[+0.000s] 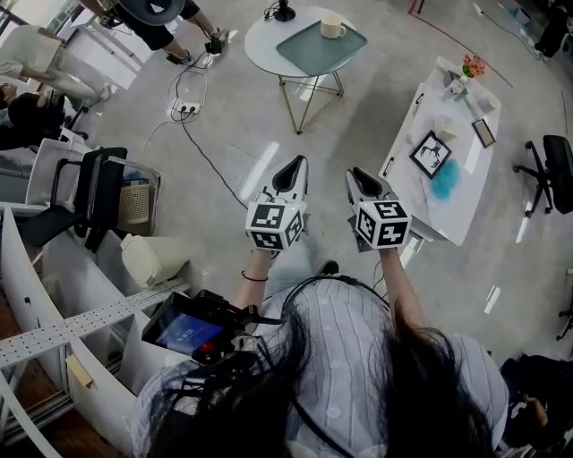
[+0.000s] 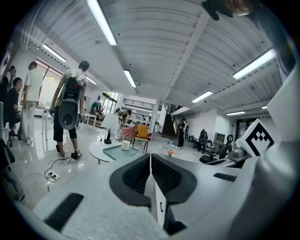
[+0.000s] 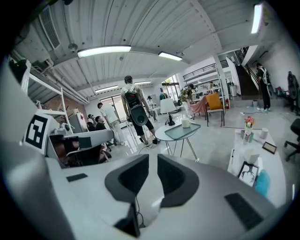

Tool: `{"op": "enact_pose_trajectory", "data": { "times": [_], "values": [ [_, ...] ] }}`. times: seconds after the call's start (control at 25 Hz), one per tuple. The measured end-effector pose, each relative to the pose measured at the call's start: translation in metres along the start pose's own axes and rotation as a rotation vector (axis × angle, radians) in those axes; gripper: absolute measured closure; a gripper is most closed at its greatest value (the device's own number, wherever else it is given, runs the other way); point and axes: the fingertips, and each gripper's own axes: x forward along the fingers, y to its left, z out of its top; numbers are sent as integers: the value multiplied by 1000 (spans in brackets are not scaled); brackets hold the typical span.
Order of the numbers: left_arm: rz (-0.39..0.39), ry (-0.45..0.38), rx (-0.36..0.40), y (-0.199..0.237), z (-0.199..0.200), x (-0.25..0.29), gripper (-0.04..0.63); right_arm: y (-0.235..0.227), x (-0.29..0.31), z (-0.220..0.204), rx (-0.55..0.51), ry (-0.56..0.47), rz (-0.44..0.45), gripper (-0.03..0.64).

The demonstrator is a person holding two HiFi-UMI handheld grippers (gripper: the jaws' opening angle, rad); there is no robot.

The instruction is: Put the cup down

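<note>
Cup (image 1: 332,27) stands upright on a pale green tray (image 1: 309,52) atop a round white desk (image 1: 262,40), well apart from us across the grey floor (image 1: 358,125). We hold both tongs out in front of us, side by side and pointed toward that desk. Our left tongs (image 1: 292,166) are closed, the dark pads meeting at their tips with nothing between them. Our right tongs (image 1: 362,177) are likewise drawn together and carry nothing. From the left gripper view, a table lamp (image 2: 110,126) stands on the round desk just beside the tray, and a person (image 2: 70,103) with a rig on the back stands near it. To our right runs a long white desk (image 1: 466,215) bearing a framed picture (image 1: 431,153) and a small vase of flowers (image 1: 472,67). A power strip (image 1: 186,109) and its cable lie on the floor to the left.
</note>
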Motion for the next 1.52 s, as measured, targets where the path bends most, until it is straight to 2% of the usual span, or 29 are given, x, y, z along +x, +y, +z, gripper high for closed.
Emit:
{"op": "enact_pose_trajectory", "data": {
  "times": [0.6,1.12,1.52],
  "values": [
    [2,5,49,-76,-25,-54,577,19,-74,-31,-37,-43,61,543],
    [-10,-13,73,-108,-32,-86,577,38,-110,-44,-75,-74,75,543],
    [-18,-16,80,-117,-30,-89,577,39,-118,-41,-86,-83,77,543]
  ]
}}
